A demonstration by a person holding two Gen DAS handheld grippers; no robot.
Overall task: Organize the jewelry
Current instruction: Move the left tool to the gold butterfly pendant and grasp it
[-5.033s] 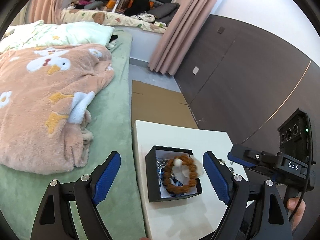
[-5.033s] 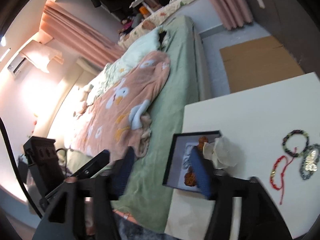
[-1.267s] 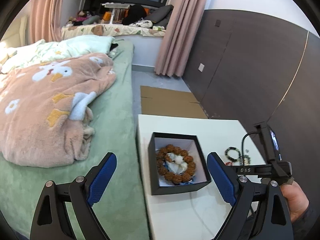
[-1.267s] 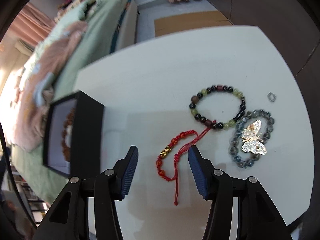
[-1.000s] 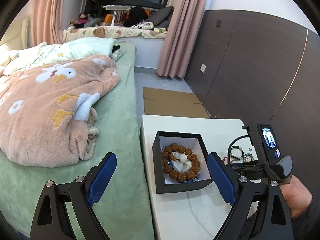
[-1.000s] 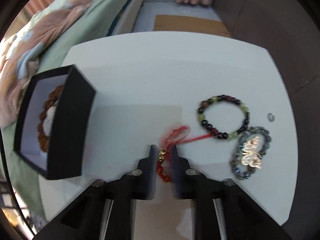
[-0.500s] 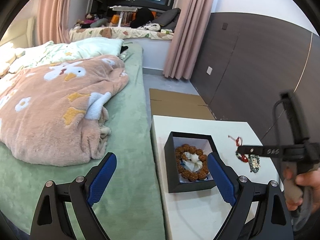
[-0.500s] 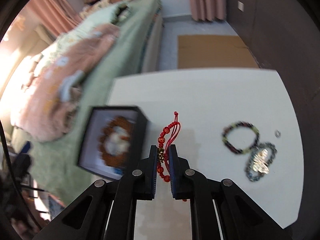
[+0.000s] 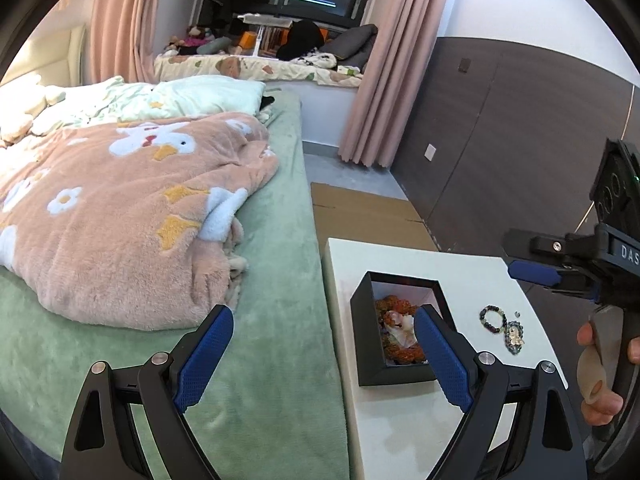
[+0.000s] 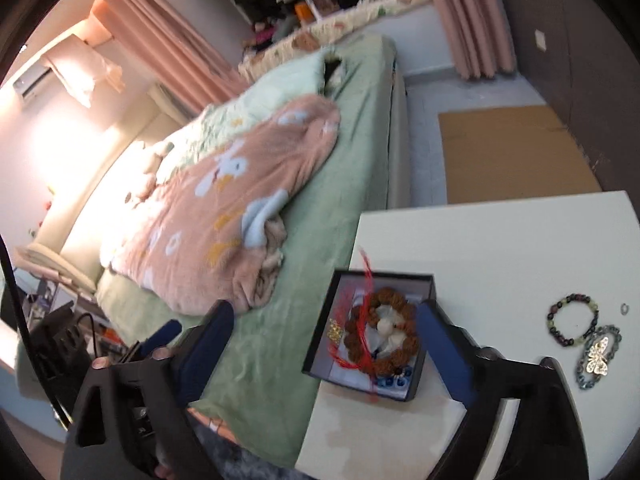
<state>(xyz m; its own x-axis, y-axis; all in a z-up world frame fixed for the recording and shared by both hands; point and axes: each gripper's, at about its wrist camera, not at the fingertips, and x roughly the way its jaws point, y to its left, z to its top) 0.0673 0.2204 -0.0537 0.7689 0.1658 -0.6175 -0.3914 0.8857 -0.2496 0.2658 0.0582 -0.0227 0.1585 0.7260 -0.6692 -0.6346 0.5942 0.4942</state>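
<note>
A black jewelry box (image 10: 416,386) sits on the white table (image 10: 520,240) near its bed-side edge. Inside lie a brown bead bracelet (image 10: 404,308), a white flower piece and the red string bracelet (image 10: 362,334), draped over the left half. My right gripper (image 10: 324,344) is open above the box with nothing between its fingers. My left gripper (image 9: 320,350) is open and empty, over the box's (image 9: 362,344) left side. A dark bead bracelet (image 10: 572,320) and a butterfly bracelet (image 10: 598,356) lie on the table at the right, also in the left wrist view (image 9: 494,320).
A bed with a green sheet (image 9: 272,360) and a pink blanket (image 9: 120,220) runs along the table's left side. Flat cardboard (image 10: 512,152) lies on the floor behind the table. A dark wall (image 9: 500,140) stands at the right. A small ring (image 10: 624,309) lies on the table.
My right gripper carried the red string bracelet from the table over to the box, opened, and the bracelet now lies in the box. The left gripper stayed open.
</note>
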